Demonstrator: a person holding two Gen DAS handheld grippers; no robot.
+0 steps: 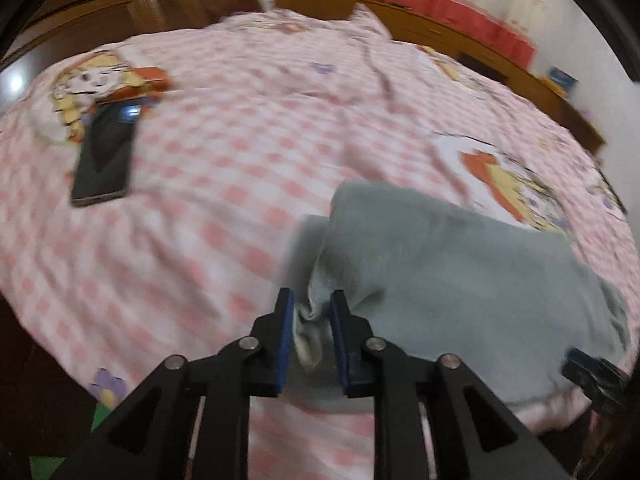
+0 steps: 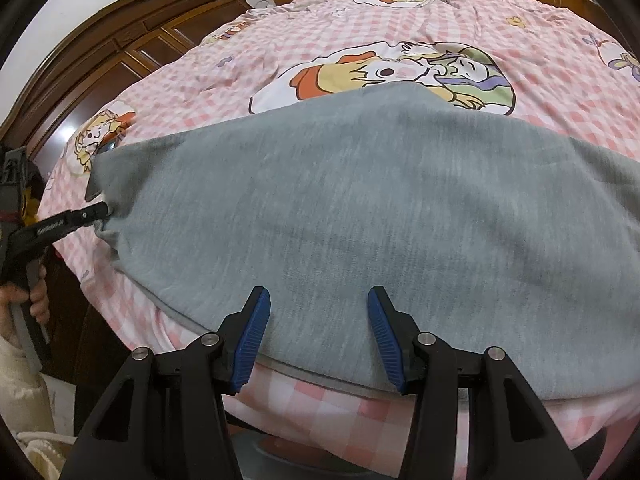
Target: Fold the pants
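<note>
Grey pants [image 2: 360, 216] lie spread across the near side of the bed, and their left end is bunched up. My left gripper [image 1: 312, 294] is shut on that bunched end of the pants [image 1: 440, 272], with a fold of cloth pinched between its blue pads. From the right wrist view, the left gripper [image 2: 94, 212] bites the cloth's left corner. My right gripper [image 2: 318, 292] stands open just over the pants' near edge, with nothing between its fingers.
The pink checked bedspread [image 2: 320, 32] with cartoon prints covers the bed. A dark phone [image 1: 104, 156] lies on it at the far left. A wooden headboard [image 2: 100, 52] stands to the left. A person's hand [image 2: 36, 300] holds the left tool's handle.
</note>
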